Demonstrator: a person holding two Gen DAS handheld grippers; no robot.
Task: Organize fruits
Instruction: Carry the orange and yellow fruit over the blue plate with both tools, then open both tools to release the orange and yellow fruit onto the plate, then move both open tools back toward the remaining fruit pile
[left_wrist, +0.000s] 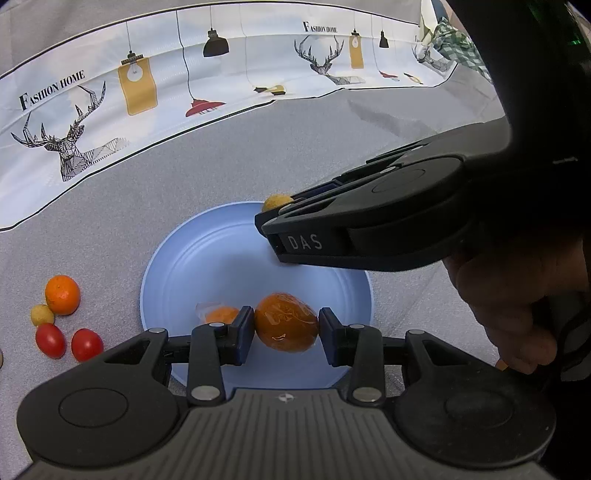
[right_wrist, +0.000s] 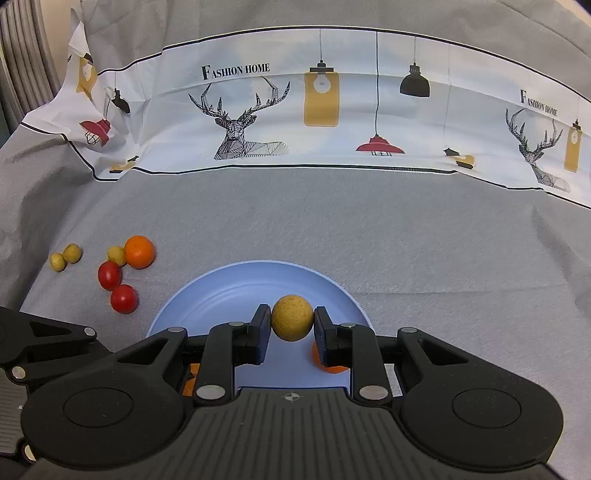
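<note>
"FASHION HOME" runs across the white printed cloth (right_wrist: 332, 110) behind the grey-covered desk (right_wrist: 406, 236), and "DAS" is moulded on the right claw (left_wrist: 275, 208). The left claw (left_wrist: 286, 334) grips a plastic-wrapped orange fruit (left_wrist: 286, 321) over the round light-blue plate (left_wrist: 207, 258), with another wrapped orange piece (left_wrist: 221, 314) lying just left of it. The right claw (right_wrist: 291, 328) pinches a small round yellow fruit (right_wrist: 291, 317) above the plate. Loose red tomatoes (right_wrist: 123, 298) sit well to its left.

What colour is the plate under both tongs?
Pale blue plate; the right wrist view shows it best.
</note>
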